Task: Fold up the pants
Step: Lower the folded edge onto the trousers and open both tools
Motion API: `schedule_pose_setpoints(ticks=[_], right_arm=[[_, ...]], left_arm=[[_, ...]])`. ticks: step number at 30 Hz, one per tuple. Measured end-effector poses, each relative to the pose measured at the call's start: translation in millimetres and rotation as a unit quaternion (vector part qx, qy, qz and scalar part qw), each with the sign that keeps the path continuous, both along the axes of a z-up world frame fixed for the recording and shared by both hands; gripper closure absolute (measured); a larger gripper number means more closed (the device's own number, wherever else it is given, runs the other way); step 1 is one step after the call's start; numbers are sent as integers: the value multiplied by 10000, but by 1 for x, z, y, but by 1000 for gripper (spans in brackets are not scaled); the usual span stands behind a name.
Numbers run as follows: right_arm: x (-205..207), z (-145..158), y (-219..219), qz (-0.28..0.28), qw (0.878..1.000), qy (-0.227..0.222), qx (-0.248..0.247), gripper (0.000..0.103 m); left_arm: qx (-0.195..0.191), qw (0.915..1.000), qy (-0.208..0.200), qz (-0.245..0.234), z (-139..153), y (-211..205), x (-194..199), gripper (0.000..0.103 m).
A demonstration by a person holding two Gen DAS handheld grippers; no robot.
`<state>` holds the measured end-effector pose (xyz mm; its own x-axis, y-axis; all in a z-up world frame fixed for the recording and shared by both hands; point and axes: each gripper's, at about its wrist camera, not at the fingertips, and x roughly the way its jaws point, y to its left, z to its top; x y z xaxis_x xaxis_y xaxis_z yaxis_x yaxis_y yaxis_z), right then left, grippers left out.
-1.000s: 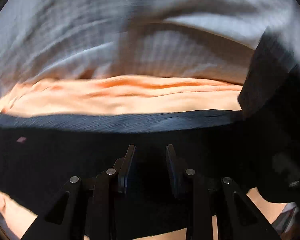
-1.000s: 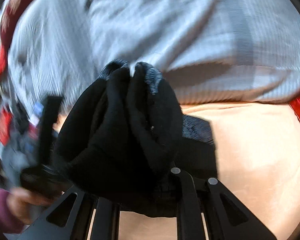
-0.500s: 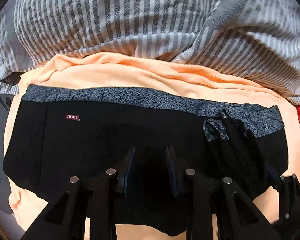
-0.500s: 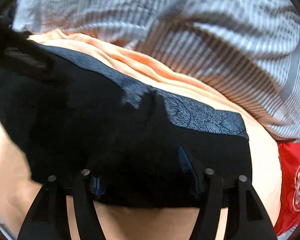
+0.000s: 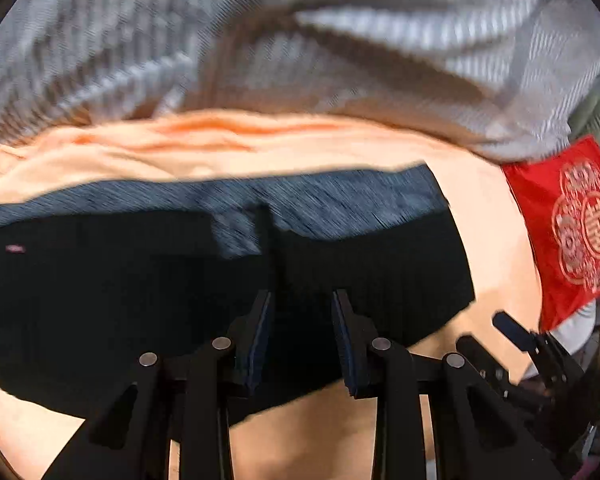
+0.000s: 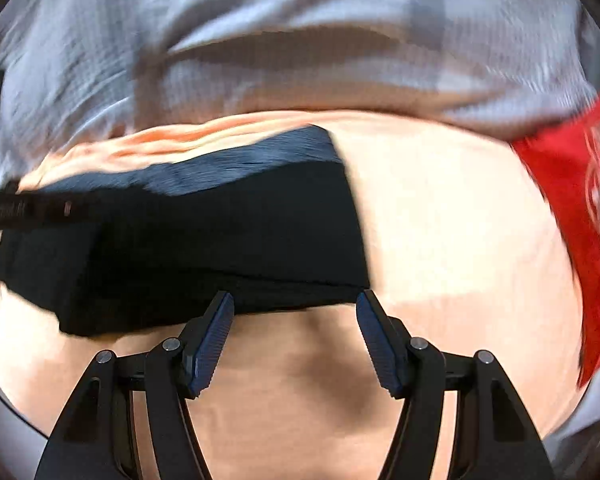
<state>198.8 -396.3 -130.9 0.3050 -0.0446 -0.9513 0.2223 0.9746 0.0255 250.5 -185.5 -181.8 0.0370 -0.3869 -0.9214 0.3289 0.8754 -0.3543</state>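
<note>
Nearest, the right gripper (image 6: pixel 294 312) has its fingers spread wide, holding nothing, just short of the near edge of the black soft-fabric pants with a grey speckled waistband (image 6: pixel 228 236). The left gripper (image 5: pixel 302 312), fingers parted, hangs over the same cloth. The pants lie flat, light and limp; corners look best to pinch. Beneath is a peach sheet (image 6: pixel 440 220), then a grey striped duvet (image 5: pixel 260 40) and a red patterned cloth (image 5: pixel 560 224).

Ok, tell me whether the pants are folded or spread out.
Folded: the black pants lie as a compact block on the peach sheet, layered edges showing at the front.
</note>
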Motion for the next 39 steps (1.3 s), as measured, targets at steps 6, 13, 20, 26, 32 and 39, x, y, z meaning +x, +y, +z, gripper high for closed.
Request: schedule_pose_setpoints(ticks=[6, 13, 20, 26, 32, 39], right_arm=[[-5, -11, -18, -406, 9975, 129, 565, 39], [-17, -13, -23, -542, 9947, 232, 841, 47], [-32, -17, -38, -660, 9929, 413, 899, 47], [-32, -9, -60, -852, 9908, 286, 1015, 47], [-17, -5, -73, -860, 9902, 85, 1094, 47], [38, -14, -87, -858, 9836, -86, 1585, 77]], left_arm=[[-258, 9991, 346, 43, -24, -13, -8, 98], [263, 9992, 301, -79, -39, -8, -23, 98], [401, 9989, 231, -64, -57, -8, -33, 98], [645, 9978, -82, -130, -35, -6, -36, 97], [538, 9973, -490, 91, 2, -15, -20, 97], [682, 9958, -596, 127, -16, -59, 15, 97]])
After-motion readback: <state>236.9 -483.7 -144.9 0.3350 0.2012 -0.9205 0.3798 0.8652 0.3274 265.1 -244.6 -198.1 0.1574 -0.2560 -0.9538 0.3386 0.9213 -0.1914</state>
